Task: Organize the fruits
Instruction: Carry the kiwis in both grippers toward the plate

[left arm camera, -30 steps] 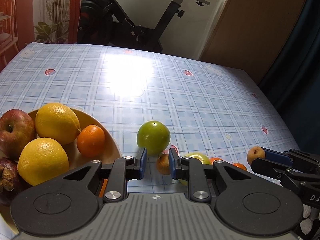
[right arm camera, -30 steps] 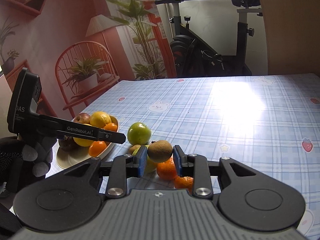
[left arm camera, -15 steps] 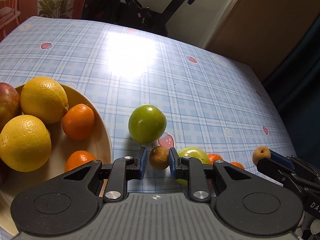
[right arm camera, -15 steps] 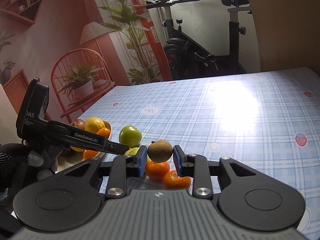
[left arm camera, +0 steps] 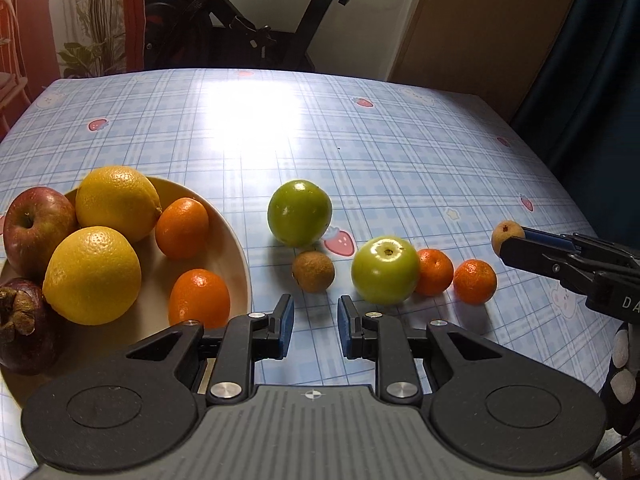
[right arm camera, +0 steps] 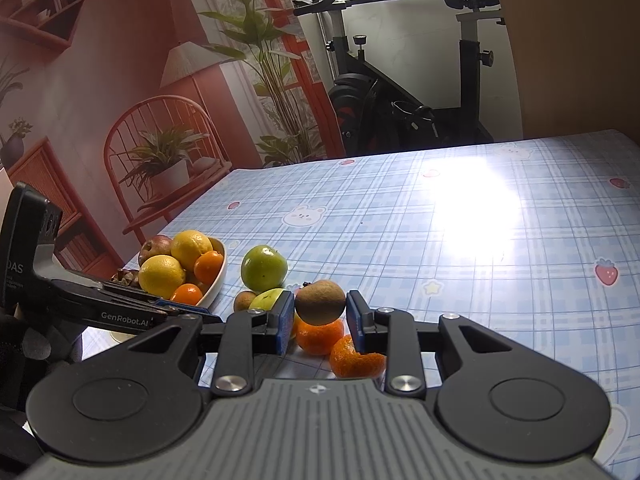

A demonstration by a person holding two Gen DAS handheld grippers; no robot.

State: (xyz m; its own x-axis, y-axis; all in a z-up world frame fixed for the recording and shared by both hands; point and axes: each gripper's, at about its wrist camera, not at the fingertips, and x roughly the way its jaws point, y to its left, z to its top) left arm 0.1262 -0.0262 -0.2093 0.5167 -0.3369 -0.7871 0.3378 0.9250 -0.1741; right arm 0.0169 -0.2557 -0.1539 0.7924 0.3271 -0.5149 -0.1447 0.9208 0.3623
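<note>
Two tools — left tool (left arm camera: 314, 330) parted, empty, right tool (right arm camera: 320, 314) pinching perhaps a longan (right arm camera: 320, 302), mandarins (right arm camera: 320, 334) beneath.

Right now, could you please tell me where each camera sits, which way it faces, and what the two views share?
Left wrist: sits behind the open left gripper, faces across the blue plaid table; the right gripper enters at right.
Right wrist: sits behind the right gripper, shut on a small brown round fruit; the left gripper and a gloved hand show at left.
Shared: cream fruit bowl, black exercise bike.
</note>
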